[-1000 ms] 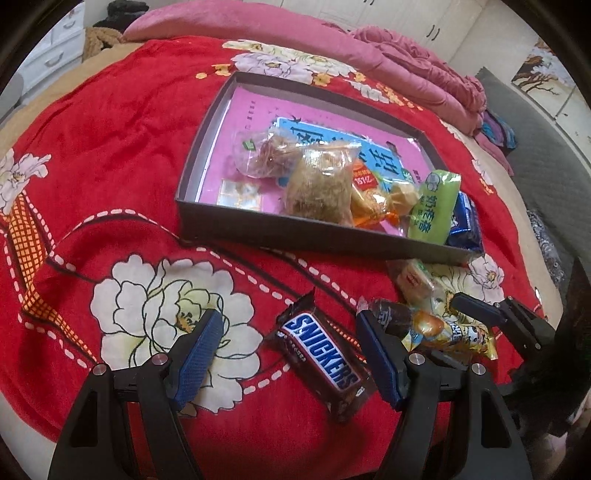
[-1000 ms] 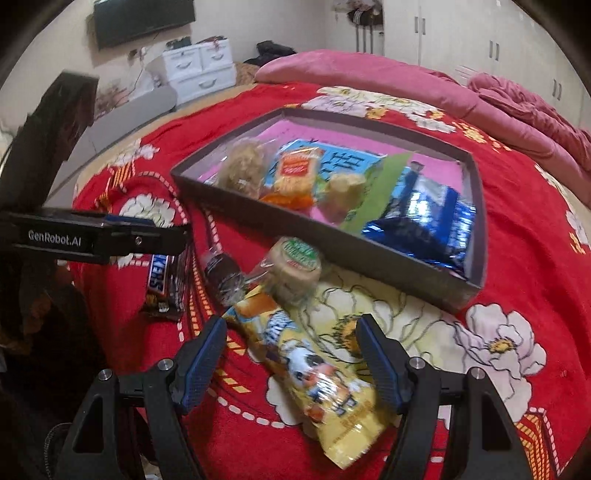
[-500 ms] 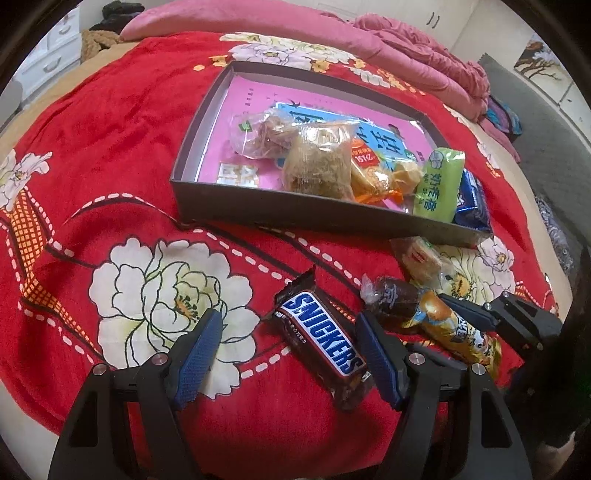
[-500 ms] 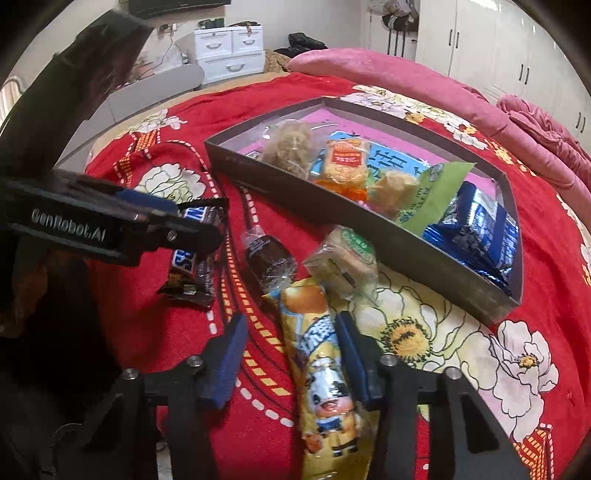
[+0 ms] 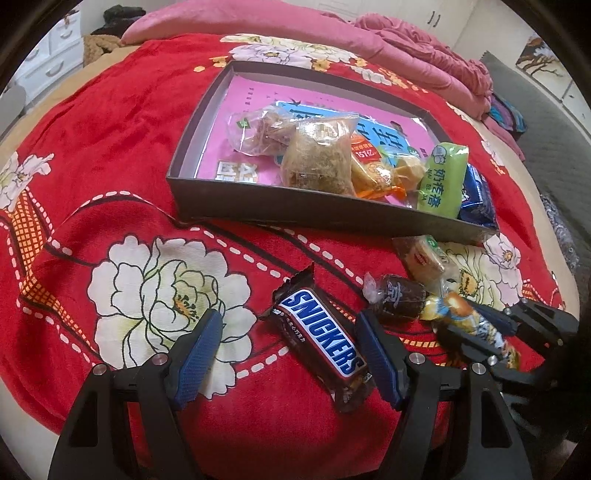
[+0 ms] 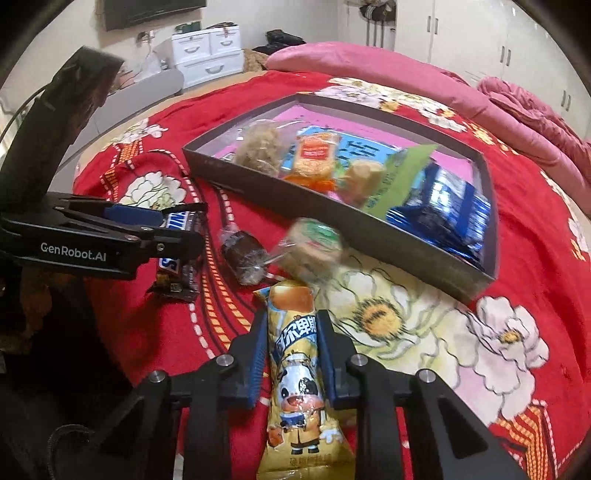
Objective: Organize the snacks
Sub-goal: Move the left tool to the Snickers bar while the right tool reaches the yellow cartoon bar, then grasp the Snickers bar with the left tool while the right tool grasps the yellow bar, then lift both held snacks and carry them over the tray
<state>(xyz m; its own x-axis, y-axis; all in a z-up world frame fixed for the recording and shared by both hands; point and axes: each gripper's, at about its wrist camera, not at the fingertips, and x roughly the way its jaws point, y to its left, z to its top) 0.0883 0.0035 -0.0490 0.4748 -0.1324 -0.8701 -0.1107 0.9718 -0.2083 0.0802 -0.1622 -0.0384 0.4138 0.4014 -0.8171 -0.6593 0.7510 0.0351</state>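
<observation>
A Snickers bar [image 5: 321,343] lies on the red flowered blanket between the fingers of my open left gripper [image 5: 288,325], its near end close to the right pad. My right gripper [image 6: 293,321] is shut on a long yellow snack packet [image 6: 295,369] with a cartoon cow, pads pressing both sides. Just beyond it lie a small brown wrapped cake [image 6: 243,258] and a clear-wrapped round pastry [image 6: 314,243]. The dark box [image 5: 295,206] with a pink floor holds several snack packs, among them a green one [image 5: 443,181] and a blue one [image 6: 443,214].
The red blanket [image 5: 110,129] covers a bed, with a pink duvet [image 5: 406,48] bunched at the far side. White drawers [image 6: 207,48] and a wall screen stand beyond the bed; white wardrobe doors [image 6: 461,29] line the back wall.
My right gripper's jaws have come together onto the yellow packet, which now lies straight between them. The left gripper has stayed open over the Snickers bar.
</observation>
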